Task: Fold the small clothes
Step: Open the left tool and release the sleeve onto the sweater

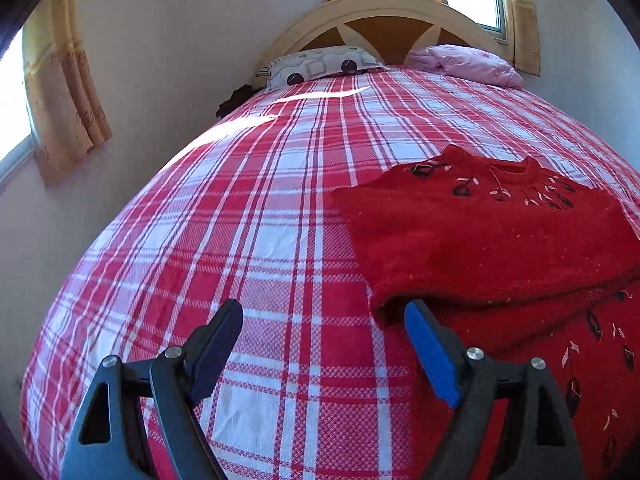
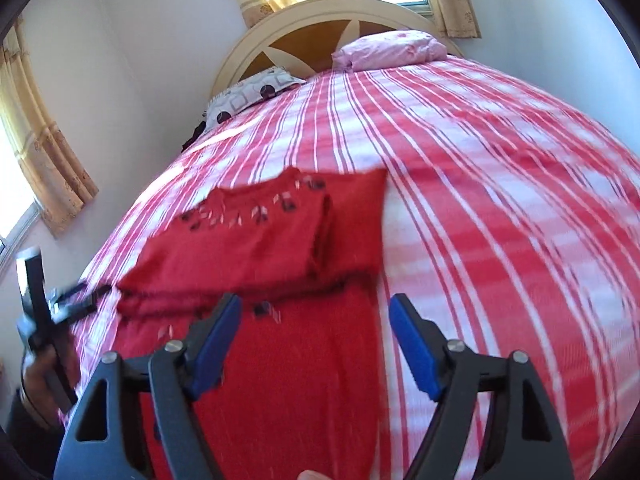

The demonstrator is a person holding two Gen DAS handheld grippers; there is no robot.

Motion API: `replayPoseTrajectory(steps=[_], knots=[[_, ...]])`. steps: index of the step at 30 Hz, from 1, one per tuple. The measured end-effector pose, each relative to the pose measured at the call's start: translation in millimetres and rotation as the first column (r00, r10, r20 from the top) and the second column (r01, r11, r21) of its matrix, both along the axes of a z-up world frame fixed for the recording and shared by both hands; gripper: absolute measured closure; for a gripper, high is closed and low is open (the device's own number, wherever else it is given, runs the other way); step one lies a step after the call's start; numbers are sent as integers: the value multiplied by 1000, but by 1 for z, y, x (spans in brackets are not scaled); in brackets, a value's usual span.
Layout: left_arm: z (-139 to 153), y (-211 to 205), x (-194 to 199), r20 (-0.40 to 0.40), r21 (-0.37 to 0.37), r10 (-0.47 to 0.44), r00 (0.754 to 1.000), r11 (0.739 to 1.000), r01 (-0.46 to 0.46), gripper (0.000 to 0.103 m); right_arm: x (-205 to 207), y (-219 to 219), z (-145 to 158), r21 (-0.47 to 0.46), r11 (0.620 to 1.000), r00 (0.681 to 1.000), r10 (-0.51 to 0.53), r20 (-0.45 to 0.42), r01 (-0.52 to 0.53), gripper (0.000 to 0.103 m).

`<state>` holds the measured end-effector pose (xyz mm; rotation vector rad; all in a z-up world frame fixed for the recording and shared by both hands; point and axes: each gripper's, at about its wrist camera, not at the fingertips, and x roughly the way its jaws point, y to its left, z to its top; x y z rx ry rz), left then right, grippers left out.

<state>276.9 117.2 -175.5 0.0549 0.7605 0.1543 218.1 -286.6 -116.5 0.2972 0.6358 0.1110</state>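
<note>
A red knitted sweater (image 1: 492, 240) lies on a bed covered by a red and white checked bedspread (image 1: 240, 220), toward the foot end. Its upper part, with the neckline and small dark embroidered motifs, is folded down over the lower body, leaving a thick doubled edge across the middle.

The left gripper (image 1: 324, 344) hangs with its jaws spread wide and empty, 1 blue pad just beside the left end of that fold. The right gripper (image 2: 316, 336) is also spread wide and holds nothing, above the sweater's lower half.

To fold well, each gripper should probably pinch a corner of 1 edge through all layers, lift evenly and lay it flat without dragging.

The right view is motion-blurred, so stitching detail is lost. The hem is cut off by the frame, and the sleeves cannot be made out. A patterned pillow (image 1: 320, 66) and a pink pillow (image 1: 468, 64) sit by the headboard (image 1: 384, 8).
</note>
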Motion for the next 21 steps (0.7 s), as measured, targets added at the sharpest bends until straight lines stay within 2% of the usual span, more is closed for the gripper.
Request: replayPoseTrajectory(steps=[3,9,12,15,17,19,21], knots=[[-9,0,1,-10,-30,-15,1000,999,15,19,32,1,6,2,1000,1000,1,-20,-1,26],[-17,-5,15,-18,-26,-22,1000,999,21,19,89,6,-1,-17,1000,996,1,-90,-3,31],[-28,6,25,-83,-70,12,996,997,-18,19,111,8,-8,-42,999,992,-11,-125,6,32],[-31,13,25,-94,-117,20,995,993,-31,19,126,10,-18,-32,999,986,4,-168,-10,40],[-33,17,25,-101,-136,38,994,989,-52,19,131,13,-26,-39,999,979,13,-206,-22,50],[-33,19,24,-103,-151,43,994,987,-58,19,131,16,-29,-64,998,977,11,-211,-25,88],[-32,18,23,-97,-146,45,994,988,-59,19,128,16,-28,-72,997,979,19,-204,-34,89]])
